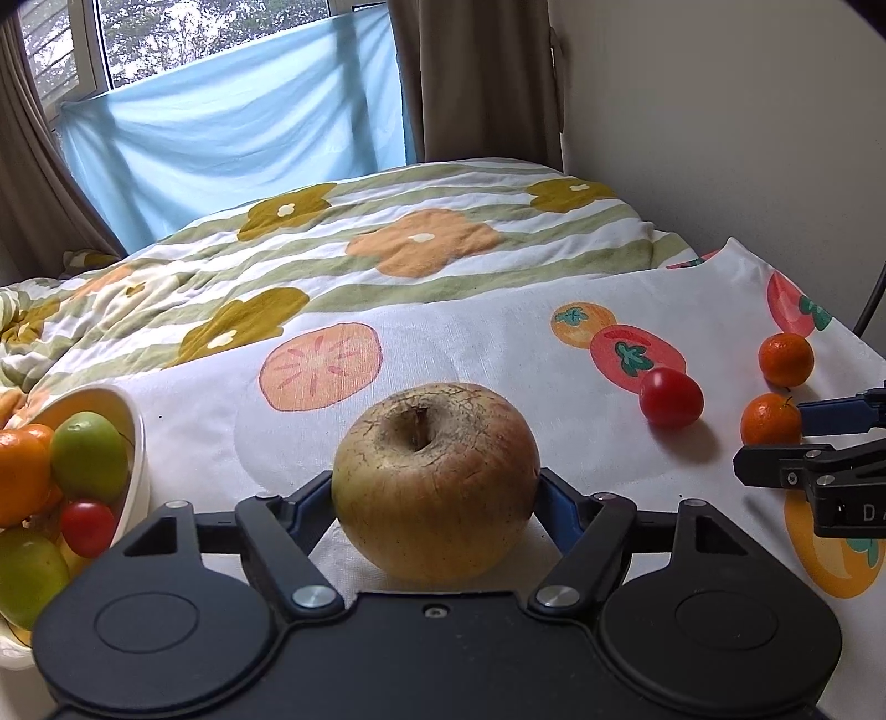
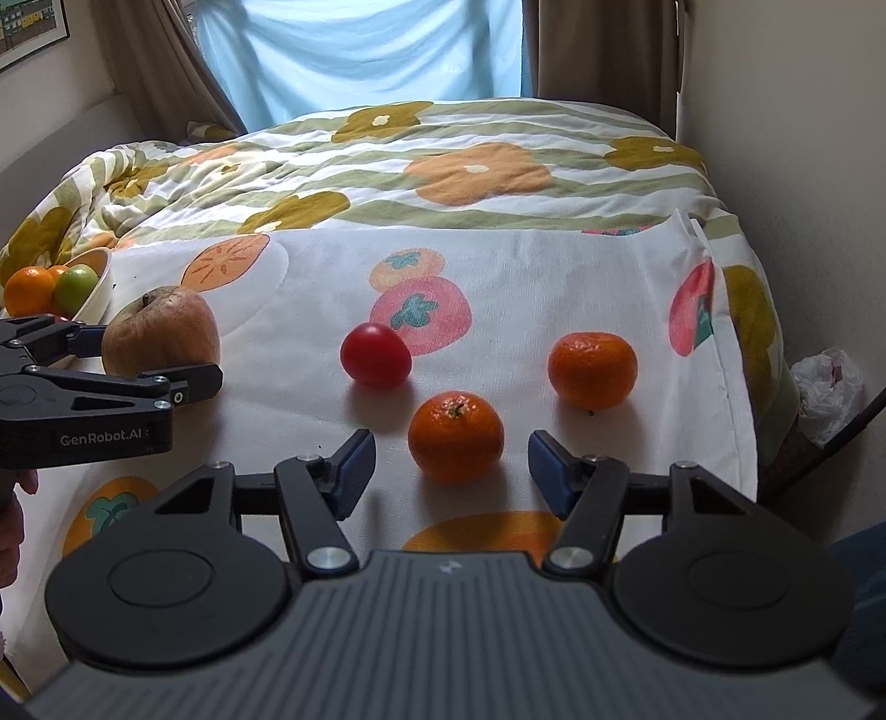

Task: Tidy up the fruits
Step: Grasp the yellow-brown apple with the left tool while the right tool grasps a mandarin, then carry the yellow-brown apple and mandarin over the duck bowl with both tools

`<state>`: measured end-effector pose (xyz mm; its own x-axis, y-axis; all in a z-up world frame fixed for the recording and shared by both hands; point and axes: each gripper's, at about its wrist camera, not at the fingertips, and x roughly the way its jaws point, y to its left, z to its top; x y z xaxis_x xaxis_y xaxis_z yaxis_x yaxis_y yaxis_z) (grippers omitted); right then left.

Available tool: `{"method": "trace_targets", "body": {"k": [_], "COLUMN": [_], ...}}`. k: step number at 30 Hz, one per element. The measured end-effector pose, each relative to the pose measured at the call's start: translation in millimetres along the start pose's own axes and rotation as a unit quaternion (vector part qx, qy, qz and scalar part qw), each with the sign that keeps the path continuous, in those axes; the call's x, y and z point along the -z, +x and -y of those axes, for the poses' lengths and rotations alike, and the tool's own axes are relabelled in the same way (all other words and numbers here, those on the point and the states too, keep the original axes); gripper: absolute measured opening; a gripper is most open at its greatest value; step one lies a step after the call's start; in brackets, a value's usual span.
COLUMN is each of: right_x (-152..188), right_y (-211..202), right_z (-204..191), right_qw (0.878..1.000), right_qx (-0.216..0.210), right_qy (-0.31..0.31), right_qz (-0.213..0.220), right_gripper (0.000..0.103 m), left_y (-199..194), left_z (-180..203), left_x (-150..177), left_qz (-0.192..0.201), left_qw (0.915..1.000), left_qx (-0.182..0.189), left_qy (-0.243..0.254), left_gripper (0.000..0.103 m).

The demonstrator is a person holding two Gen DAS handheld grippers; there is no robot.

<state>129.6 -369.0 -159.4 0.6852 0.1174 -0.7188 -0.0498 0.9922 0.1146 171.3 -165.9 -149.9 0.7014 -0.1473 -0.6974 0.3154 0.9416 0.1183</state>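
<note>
Pickup step, I judge: the left gripper point(image 1: 436, 487) has its jaws pressed on the big russet-yellow apple point(image 1: 436, 479), the right gripper point(image 2: 449, 462) stands part-open around the nearer small orange mandarin point(image 2: 456, 436) on the fruit-print cloth point(image 2: 554, 266); next, lifting into the white bowl point(image 1: 138, 437).

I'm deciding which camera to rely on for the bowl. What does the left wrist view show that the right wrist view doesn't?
Only the left wrist view shows the bowl's cherry tomato and the apple's dimpled top.
Only the right wrist view shows the white bag and framed picture.
Both show apple, loose red tomato, two tangerines, bowl.
</note>
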Motion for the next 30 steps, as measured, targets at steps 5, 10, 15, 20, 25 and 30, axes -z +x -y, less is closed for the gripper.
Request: {"method": "trace_targets", "body": {"k": [5,10,15,20,25,30], "right_x": [-0.8,-1.4,-2.5,-3.5,-8.0,-17.4], "right_y": [2.0,4.7,5.6,-1.9,-11.4,-24.1], "right_z": [0.0,-1.7,-5.2,-8.8,-16.5,-32.5], "right_qw": [1.000,1.000,1.000,1.000,0.999,0.998], "right_qx": [0.007,0.004,0.010,0.005,-0.017,-0.016], "right_qy": [-0.003,-0.003,-0.018,-0.024,-0.027,-0.055], "right_qz": [0.002,0.004,0.008,0.020,0.032,0.028], "right_gripper": [0.072,0.065,0.052,0.052,0.052,0.052], "left_y": [-3.4,-7.3,-13.0,-21.3,-36.4,-56.3], "left_z": [-1.9,-0.6,-2.8,-5.7,-7.4,-10.7], "left_x": [4.1,7.0,11.2,16.5,19.0,17.6], "left_qz": [0.001,-0.002,-0.004,-0.006,-0.002,0.007], "left_qw": [1.0000,1.0000,1.0000,0.9999,0.9995,0.9989], "left_qx": [0.005,0.003,0.000,-0.008,-0.016,-0.022], "left_qy": [-0.002,0.003,-0.003,-0.012,-0.028,-0.041], "left_gripper": [0.079,0.079,0.079,0.078,0.078,0.078]}}
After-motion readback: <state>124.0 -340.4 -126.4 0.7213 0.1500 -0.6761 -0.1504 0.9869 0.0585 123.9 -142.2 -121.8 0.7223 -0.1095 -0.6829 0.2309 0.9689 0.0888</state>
